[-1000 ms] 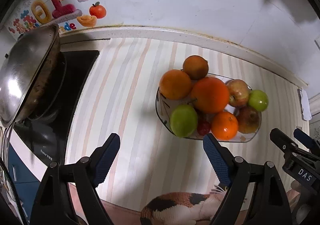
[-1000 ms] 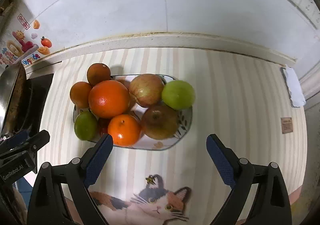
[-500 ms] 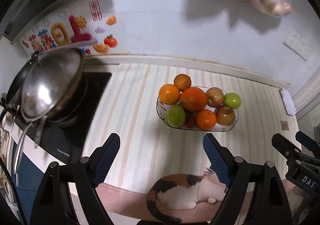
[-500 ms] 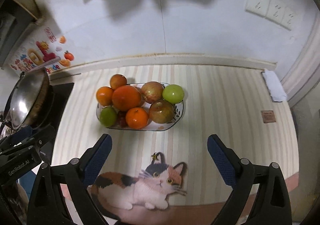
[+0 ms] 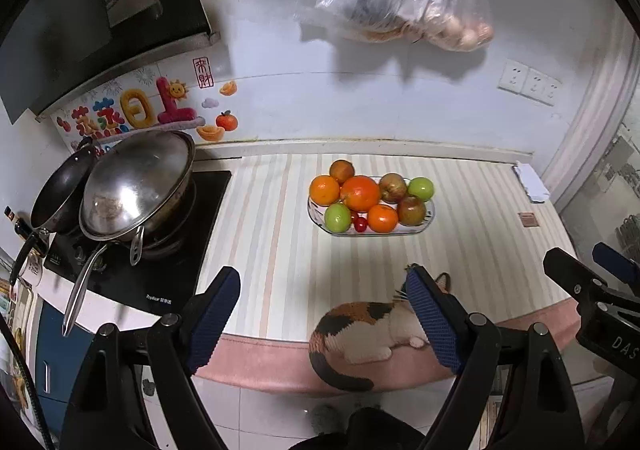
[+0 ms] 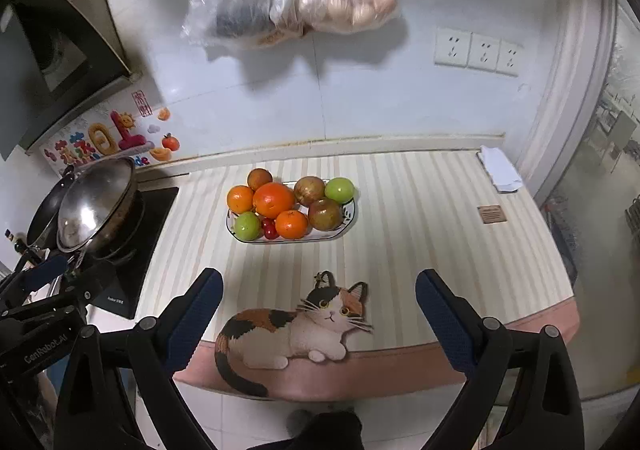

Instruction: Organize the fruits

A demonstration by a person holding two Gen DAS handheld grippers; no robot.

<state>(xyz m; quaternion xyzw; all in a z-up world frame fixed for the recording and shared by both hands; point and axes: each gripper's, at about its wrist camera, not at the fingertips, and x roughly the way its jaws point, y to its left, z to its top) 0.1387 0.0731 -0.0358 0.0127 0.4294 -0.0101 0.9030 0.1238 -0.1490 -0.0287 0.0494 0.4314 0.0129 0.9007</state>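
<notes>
Mid-counter, oranges, apples and green fruit all heaped on the oval patterned plate (image 6: pixel 349 218); left gripper (image 5: pixel 322 316) and right gripper (image 6: pixel 318 316) hang wide open, empty — task looks finished.

Cat picture (image 5: pixel 372 334) partly behind jaws

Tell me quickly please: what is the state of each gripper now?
Left gripper: open, holding nothing.
Right gripper: open, holding nothing.
</notes>
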